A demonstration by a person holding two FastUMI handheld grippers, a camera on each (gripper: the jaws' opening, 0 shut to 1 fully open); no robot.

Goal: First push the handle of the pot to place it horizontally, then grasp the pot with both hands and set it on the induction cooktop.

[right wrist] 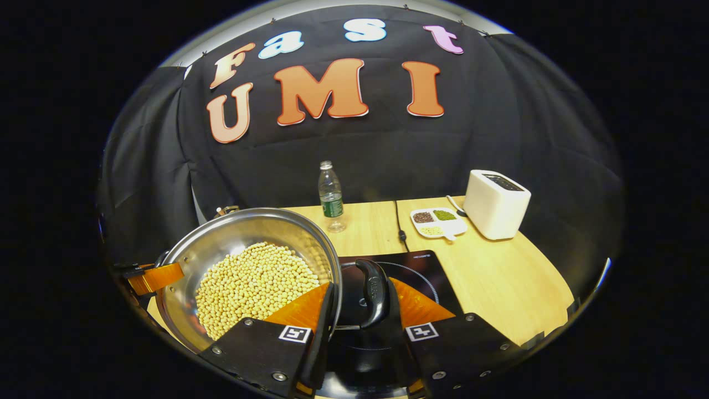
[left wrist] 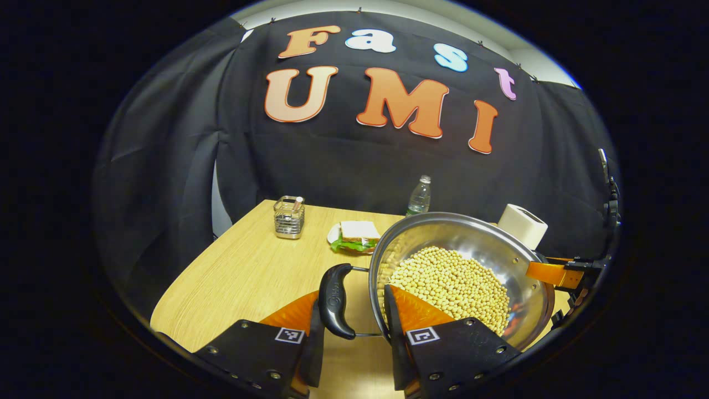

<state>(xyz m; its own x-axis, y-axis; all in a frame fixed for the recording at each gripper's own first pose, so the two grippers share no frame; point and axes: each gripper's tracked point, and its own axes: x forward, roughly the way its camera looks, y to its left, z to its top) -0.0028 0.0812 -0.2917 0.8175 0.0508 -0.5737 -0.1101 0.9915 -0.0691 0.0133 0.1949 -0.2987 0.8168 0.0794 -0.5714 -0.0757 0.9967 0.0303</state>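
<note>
A steel pot (left wrist: 476, 241) half full of soybeans (left wrist: 448, 285) hangs tilted above the wooden table (left wrist: 249, 271). My left gripper (left wrist: 353, 296) is shut on its black left handle (left wrist: 335, 302), one finger outside the handle and the other inside the rim. In the right gripper view, the pot (right wrist: 243, 230) is at the left and my right gripper (right wrist: 361, 291) is clamped the same way on the other black handle (right wrist: 374, 291). The black induction cooktop (right wrist: 424, 271) lies just beneath and right of that handle. Each view shows the other gripper at the pot's far rim.
A water bottle (right wrist: 330, 197) stands at the back of the table. A white toaster-like box (right wrist: 496, 202) and a divided dish of beans (right wrist: 437, 221) sit at the back right, with a black cable (right wrist: 400, 227) beside them. A sandwich (left wrist: 357, 235) and a wire holder (left wrist: 289, 217) sit left of the pot.
</note>
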